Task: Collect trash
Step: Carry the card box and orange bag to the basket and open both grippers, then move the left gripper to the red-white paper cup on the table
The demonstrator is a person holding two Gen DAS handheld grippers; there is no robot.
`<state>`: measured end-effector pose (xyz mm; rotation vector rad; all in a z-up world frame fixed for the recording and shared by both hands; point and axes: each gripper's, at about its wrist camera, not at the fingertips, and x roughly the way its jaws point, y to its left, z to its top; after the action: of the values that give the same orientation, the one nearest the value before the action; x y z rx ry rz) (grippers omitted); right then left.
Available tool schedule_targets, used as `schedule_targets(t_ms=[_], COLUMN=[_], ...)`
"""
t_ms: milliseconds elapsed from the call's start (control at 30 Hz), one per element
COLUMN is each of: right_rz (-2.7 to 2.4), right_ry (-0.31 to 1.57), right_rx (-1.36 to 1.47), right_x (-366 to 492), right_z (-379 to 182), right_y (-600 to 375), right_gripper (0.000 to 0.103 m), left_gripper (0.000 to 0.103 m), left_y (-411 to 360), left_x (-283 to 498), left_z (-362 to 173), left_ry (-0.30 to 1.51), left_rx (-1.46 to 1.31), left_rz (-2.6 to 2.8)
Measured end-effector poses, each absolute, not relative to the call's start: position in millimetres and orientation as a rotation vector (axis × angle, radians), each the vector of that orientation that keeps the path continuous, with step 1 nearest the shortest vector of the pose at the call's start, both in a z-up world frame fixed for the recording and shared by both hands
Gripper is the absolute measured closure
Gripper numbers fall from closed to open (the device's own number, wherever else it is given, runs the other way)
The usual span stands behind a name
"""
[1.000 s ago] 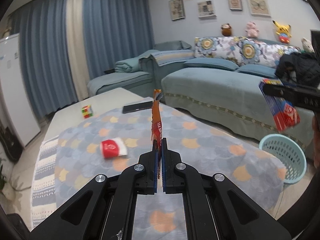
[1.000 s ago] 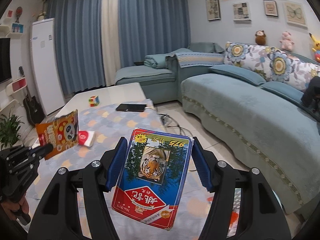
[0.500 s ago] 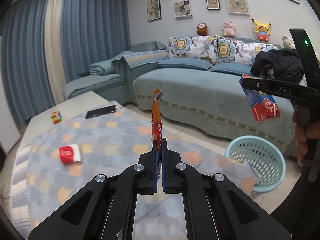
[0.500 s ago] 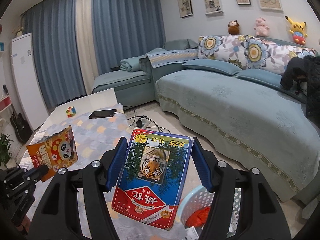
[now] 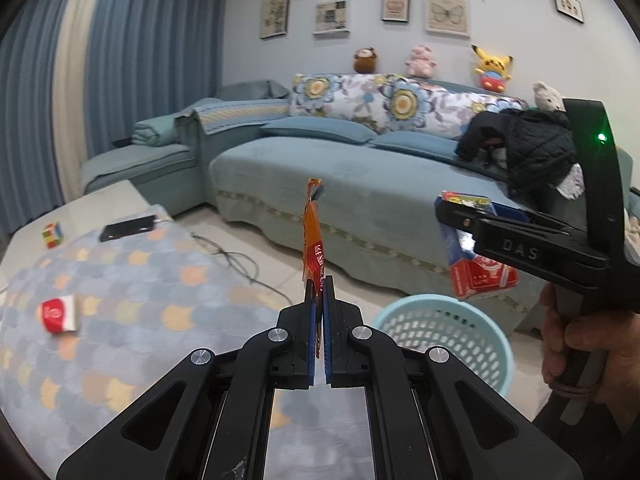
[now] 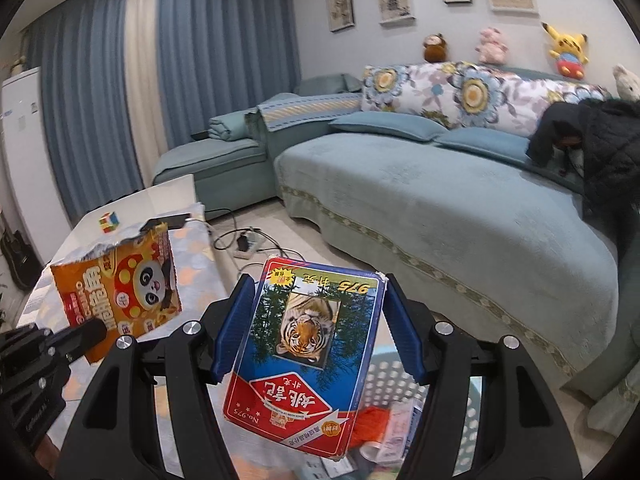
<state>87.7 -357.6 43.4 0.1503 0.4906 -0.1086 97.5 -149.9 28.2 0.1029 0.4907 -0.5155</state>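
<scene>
My left gripper [image 5: 319, 284] is shut on an orange snack packet [image 5: 313, 240], seen edge-on and standing up from the jaws; the right wrist view shows its panda face [image 6: 120, 284]. My right gripper [image 6: 316, 308] is shut on a blue and red playing-card box with a tiger [image 6: 308, 356], held over the light blue basket [image 6: 390, 380]. In the left wrist view that box [image 5: 476, 256] hangs above the basket [image 5: 444, 340], just right of my left gripper. The basket holds several scraps. A small red and white packet [image 5: 59, 314] lies on the patterned table cover.
A low table with a scale-patterned cloth [image 5: 132, 280] fills the left, with a phone [image 5: 128, 227] and a colour cube [image 5: 53, 234] at its far end. A blue sofa [image 5: 360, 184] runs behind the basket, a black jacket [image 5: 528, 148] on it. Cables [image 6: 244, 244] lie on the floor.
Both grippers have swung right, off the table toward the sofa. The basket has come under the card box and close to the left gripper. Both grips are unchanged.
</scene>
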Motion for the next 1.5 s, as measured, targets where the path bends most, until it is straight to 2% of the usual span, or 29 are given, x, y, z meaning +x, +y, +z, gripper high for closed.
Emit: schedule_targets(t_ms=[600, 800, 867, 1167, 1300, 1333, 1400, 1467, 1500], right_rz=[-0.227, -0.257, -0.263, -0.295, -0.303, -0.305, -0.305, -0.301, -0.3], right_ry=[0.587, 0.628, 0.635, 0.635, 0.631, 0.631, 0.635, 0.641, 0.642], right_rx=[0.311, 0.359, 0.384, 0.395, 0.399, 0.401, 0.406, 0.415, 0.42], right_x=[71.0, 73.5, 73.5, 73.9, 74.9, 75.0, 76.5, 78.4, 79.1], right_z=[27.8, 16.8, 14.3, 11.9, 12.8, 12.9, 13.2, 13.5, 14.0], right_y=[-457.6, -473.6, -480.3, -487.2, -485.6, -484.6, -483.4, -482.1, -482.0], right_gripper=[0.042, 0.04, 0.04, 0.039, 0.036, 0.036, 0.035, 0.033, 0.032], left_gripper=[0.101, 0.1, 0.095, 0.094, 0.088, 0.085, 0.071, 0.044, 0.038], left_y=[-244.2, -256.4, -259.4, -250.8, -239.2, -235.5, -230.6, -224.4, -222.5], left_x=[92.1, 104.3, 105.0, 101.9, 98.0, 98.1, 97.0, 95.5, 94.4], left_z=[-4.0, -18.4, -21.2, -35.9, -37.8, -38.4, -37.2, -36.8, -36.5], left_ry=[0.592, 0.64, 0.651, 0.667, 0.663, 0.663, 0.664, 0.663, 0.662], left_rx=[0.149, 0.137, 0.142, 0.172, 0.184, 0.181, 0.171, 0.153, 0.148], left_rz=[-0.695, -0.712, -0.723, -0.716, -0.701, -0.697, -0.685, -0.666, -0.658])
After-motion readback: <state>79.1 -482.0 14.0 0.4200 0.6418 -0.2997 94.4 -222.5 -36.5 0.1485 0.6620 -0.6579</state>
